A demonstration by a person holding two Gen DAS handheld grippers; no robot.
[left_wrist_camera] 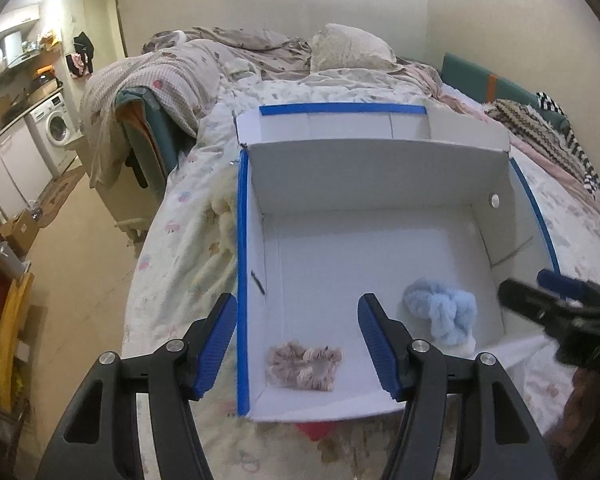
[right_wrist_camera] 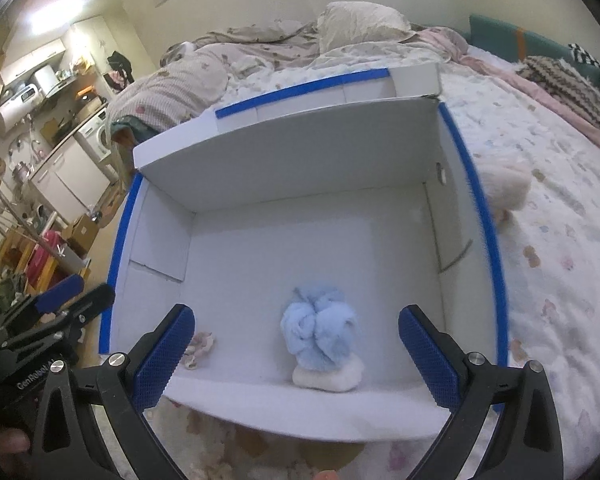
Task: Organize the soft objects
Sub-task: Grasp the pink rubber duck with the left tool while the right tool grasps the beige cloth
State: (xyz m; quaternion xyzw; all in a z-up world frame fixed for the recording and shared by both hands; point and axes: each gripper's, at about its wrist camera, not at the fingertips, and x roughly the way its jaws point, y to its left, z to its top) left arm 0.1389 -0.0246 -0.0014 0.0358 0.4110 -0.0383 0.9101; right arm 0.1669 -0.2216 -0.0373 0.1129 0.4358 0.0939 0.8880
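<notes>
Both claws are hovering open and empty: the left claw (left_wrist_camera: pixel 298 344) just above the pink scrunchie (left_wrist_camera: pixel 304 366), the right claw (right_wrist_camera: pixel 296 354) framing the blue plush (right_wrist_camera: pixel 319 334) in the white box (right_wrist_camera: pixel 284 156).

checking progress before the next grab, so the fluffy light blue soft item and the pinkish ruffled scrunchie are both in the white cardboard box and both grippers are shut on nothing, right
Not quite: both items are in the white cardboard box, the fluffy light blue soft item and the pinkish ruffled scrunchie, but the left gripper and right gripper are open, not shut. Each wrist view shows its own jaws spread, holding nothing.
</notes>
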